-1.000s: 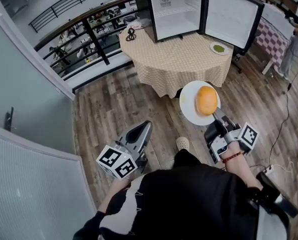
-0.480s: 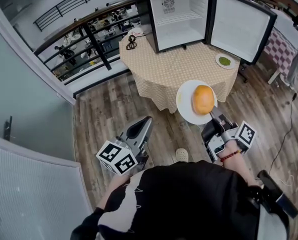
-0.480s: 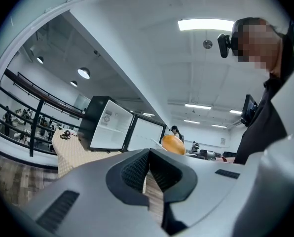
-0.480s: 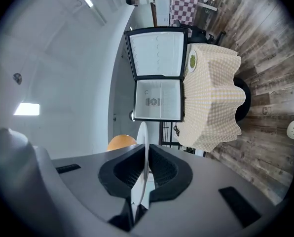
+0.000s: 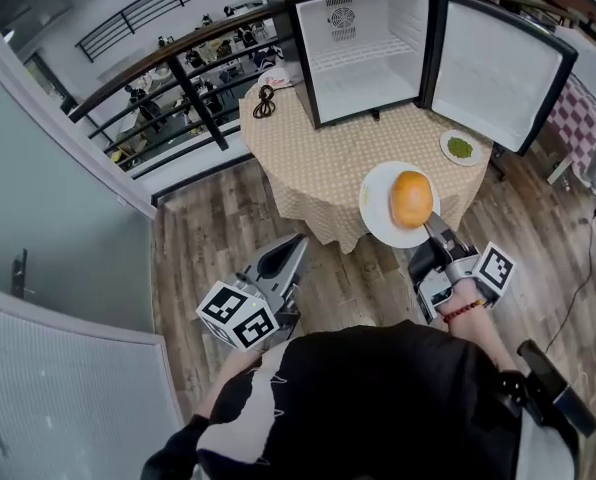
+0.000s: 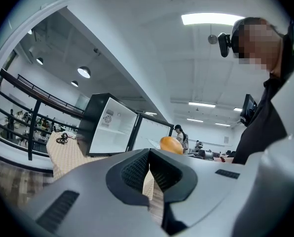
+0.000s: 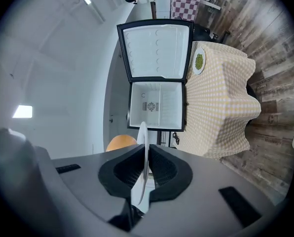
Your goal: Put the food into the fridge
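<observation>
My right gripper (image 5: 434, 230) is shut on the rim of a white plate (image 5: 378, 208) that carries an orange-brown bun (image 5: 411, 199). The plate hangs over the near edge of the round table (image 5: 328, 158). In the right gripper view the plate (image 7: 143, 147) shows edge-on between the jaws, the bun (image 7: 120, 142) to its left. The small fridge (image 5: 363, 48) stands on the table with its door (image 5: 498, 68) swung wide and its white inside bare. My left gripper (image 5: 290, 253) is low at the left, shut and holding nothing; its view shows the fridge (image 6: 110, 125) and the bun (image 6: 170, 144).
A small plate with something green (image 5: 460, 148) lies on the table beside the fridge door. A black cable (image 5: 264, 101) lies at the table's far left. A railing (image 5: 158, 78) runs behind the table. A glass partition (image 5: 38, 298) stands on my left. Wooden floor (image 5: 208, 238) surrounds the table.
The table and fridge have drawn nearer and shifted in the head view. The plate with the bun has come over the table's near edge. Both grippers keep their grip state.
</observation>
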